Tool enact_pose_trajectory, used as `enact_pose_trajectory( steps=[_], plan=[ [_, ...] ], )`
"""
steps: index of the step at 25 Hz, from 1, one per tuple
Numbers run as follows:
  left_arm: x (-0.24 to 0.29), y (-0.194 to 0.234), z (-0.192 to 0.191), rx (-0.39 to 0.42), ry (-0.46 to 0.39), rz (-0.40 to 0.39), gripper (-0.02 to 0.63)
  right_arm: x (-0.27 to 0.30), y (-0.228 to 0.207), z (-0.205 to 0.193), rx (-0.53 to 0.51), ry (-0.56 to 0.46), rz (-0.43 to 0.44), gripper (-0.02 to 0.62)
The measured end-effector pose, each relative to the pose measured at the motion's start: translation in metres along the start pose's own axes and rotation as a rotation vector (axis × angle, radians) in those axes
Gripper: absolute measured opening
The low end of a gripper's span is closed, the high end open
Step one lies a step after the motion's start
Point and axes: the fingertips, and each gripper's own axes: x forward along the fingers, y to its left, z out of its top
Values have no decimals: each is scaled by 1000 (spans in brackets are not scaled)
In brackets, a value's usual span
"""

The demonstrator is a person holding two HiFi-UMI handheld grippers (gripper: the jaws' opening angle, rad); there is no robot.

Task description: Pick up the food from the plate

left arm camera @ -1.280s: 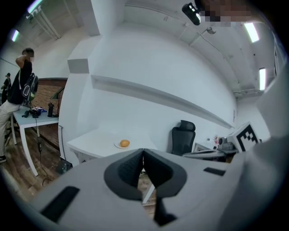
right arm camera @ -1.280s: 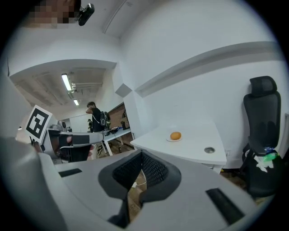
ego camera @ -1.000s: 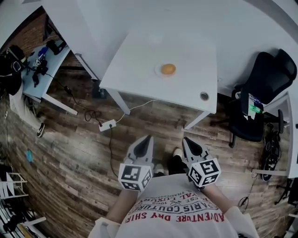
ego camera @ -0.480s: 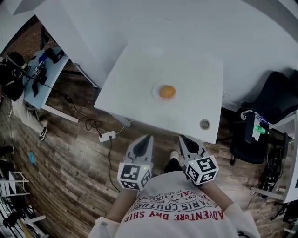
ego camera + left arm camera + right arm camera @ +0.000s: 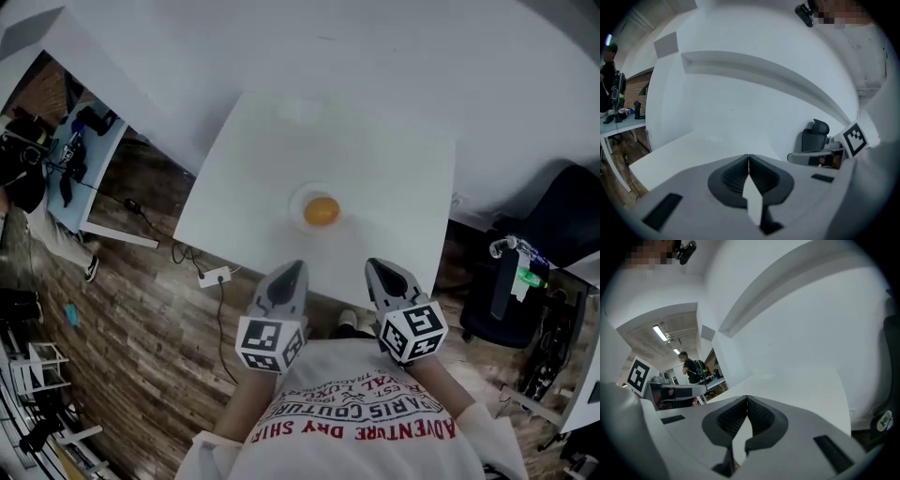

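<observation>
A round orange piece of food (image 5: 322,211) lies on a small white plate (image 5: 298,200) in the middle of a white table (image 5: 262,159), seen in the head view. My left gripper (image 5: 292,269) is at the table's near edge, below and left of the plate, with its jaws shut on nothing (image 5: 748,157). My right gripper (image 5: 377,266) is level with it, below and right of the plate, also shut and empty (image 5: 747,399). Neither touches the plate. The two gripper views show the white tabletop and wall, but the plate is hidden behind the jaws.
A black office chair (image 5: 574,202) stands right of the table, also seen in the left gripper view (image 5: 813,136). A side desk with dark gear (image 5: 80,141) is at far left. A power strip and cables (image 5: 214,277) lie on the wood floor. A person (image 5: 690,365) stands far off.
The table and plate have come much nearer in the head view. Both grippers have moved forward from over the floor to the table's near edge, still shut.
</observation>
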Motion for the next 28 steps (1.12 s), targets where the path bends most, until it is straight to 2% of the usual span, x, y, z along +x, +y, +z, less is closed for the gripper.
enact_pose_trajectory(
  steps=[5, 9, 13, 17, 19, 22, 24, 26, 28],
  plan=[
    [44, 11, -3, 13, 51, -47, 8, 19, -30, 4, 16, 19, -59, 12],
    [78, 23, -4, 15, 90, -99, 8, 31, -55, 12, 33, 6, -144, 12],
    [109, 37, -8, 59, 158, -165, 8, 43, -74, 14, 83, 5, -247, 12],
    [137, 52, -18, 98, 236, -251, 20, 64, -77, 10, 130, 20, -311, 12],
    [148, 56, -26, 122, 284, -310, 151, 73, -76, 7, 150, 33, -337, 12],
    [163, 61, -36, 179, 326, -394, 195, 87, -78, 1, 176, 55, -367, 14],
    [172, 62, -42, 250, 340, -435, 238, 95, -81, -7, 203, 74, -383, 12],
    [181, 64, -50, 329, 369, -451, 299, 101, -85, -16, 236, 94, -397, 14],
    [190, 67, -60, 373, 404, -458, 358, 106, -88, -25, 255, 113, -414, 12]
  ],
)
